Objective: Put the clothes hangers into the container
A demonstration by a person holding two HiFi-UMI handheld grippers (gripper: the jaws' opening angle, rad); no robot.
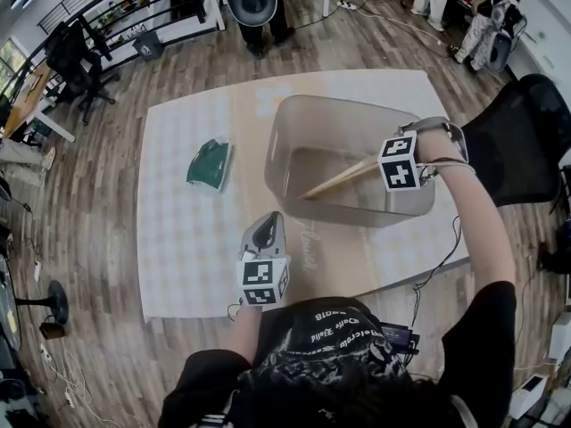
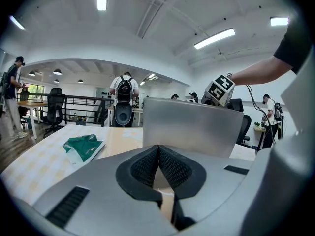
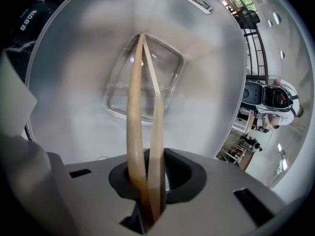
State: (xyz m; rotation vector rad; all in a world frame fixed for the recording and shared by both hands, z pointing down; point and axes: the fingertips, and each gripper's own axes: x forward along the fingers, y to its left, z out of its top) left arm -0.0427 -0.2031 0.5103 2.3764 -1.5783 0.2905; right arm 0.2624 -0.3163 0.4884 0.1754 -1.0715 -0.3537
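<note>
The hanger is pale, smooth wood. Its two slim, rounded arms run side by side out of the right gripper and meet in a point deep in the container. The black ribbed pads clamp both arms at their near end. Whether the far tip touches the bottom I cannot tell.

In the head view the right gripper hangs over the container's right rim, tilted down, with the hanger slanting down-left inside. The container is a deep, round-cornered tub of cloudy grey plastic, with frosted walls and a clearer bottom panel.

The left gripper sits low at the near side of the table, just short of the container (its grey wall fills the view ahead). Its jaws are closed tip to tip, with nothing between them.

The table is white with a faint checked pattern and a pale wood-toned band. A green packet lies flat to the left of the container, well apart from it.

The floor is wood plank. A black office chair stands to the right, a black railing runs along the far left, and people stand at the back.
</note>
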